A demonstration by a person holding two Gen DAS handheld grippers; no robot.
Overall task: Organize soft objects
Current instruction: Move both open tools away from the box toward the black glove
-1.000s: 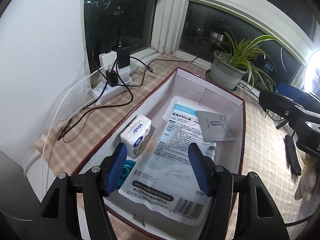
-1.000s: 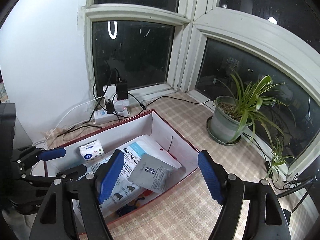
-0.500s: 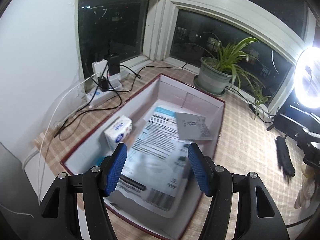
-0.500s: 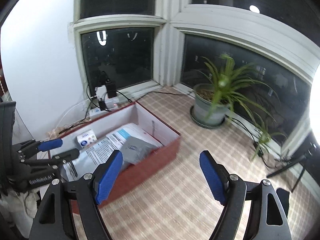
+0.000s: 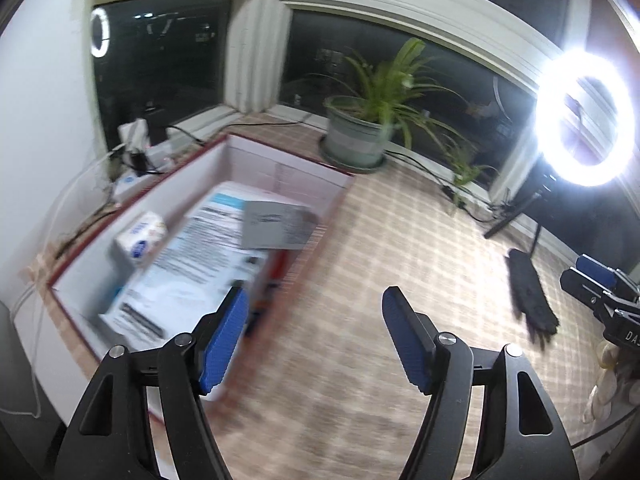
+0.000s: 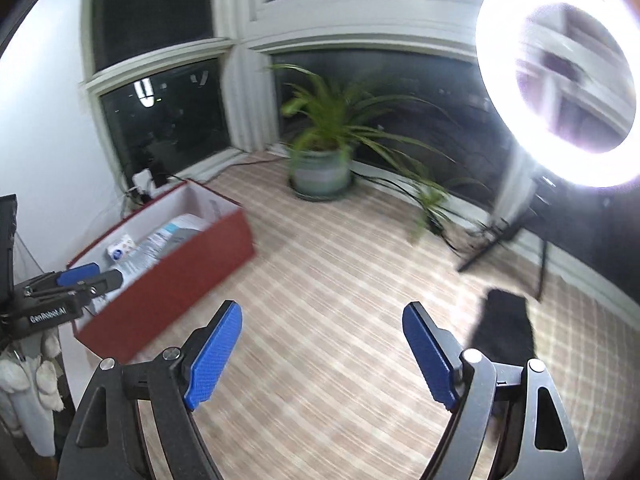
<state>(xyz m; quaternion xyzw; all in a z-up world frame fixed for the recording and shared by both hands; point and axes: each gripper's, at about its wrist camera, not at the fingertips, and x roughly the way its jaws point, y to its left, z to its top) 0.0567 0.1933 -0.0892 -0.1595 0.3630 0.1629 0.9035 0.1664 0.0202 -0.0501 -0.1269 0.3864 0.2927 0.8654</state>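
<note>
**Box partly filled, one dark soft thing still out on the tabletop**

The task looks to be in its later part, but not finished. The red box [image 5: 280, 288] with white inside walls already holds several soft packs. A dark soft object [image 5: 530, 292], maybe a glove or a sock (it is too blurred to tell), lies on the checked tabletop [image 5: 380, 248], well apart from the box and off to its right. I judge that it is the next thing to bring in. Some pale soft things [image 5: 612, 376] hang at the right edge of the left wrist view; whether they belong to the task I cannot tell.

Inside the box, a small white tissue pack [image 5: 140, 236] stands near the left wall. A large flat white bag with printed text [image 5: 192, 264] covers most of the bottom. A grey flat pouch [image 5: 276, 226] lies on top of this bag, near the right wall.

The left hand-held gripper [image 5: 314, 328] is released, and its jaws have just been opening; nothing is between them, and it hangs over the box's near right edge. The right hand-held gripper [image 6: 322, 348] is released too, its jaws also just opening wider and empty. It is over bare tabletop, with the dark object just beside its right finger in that view.
</note>
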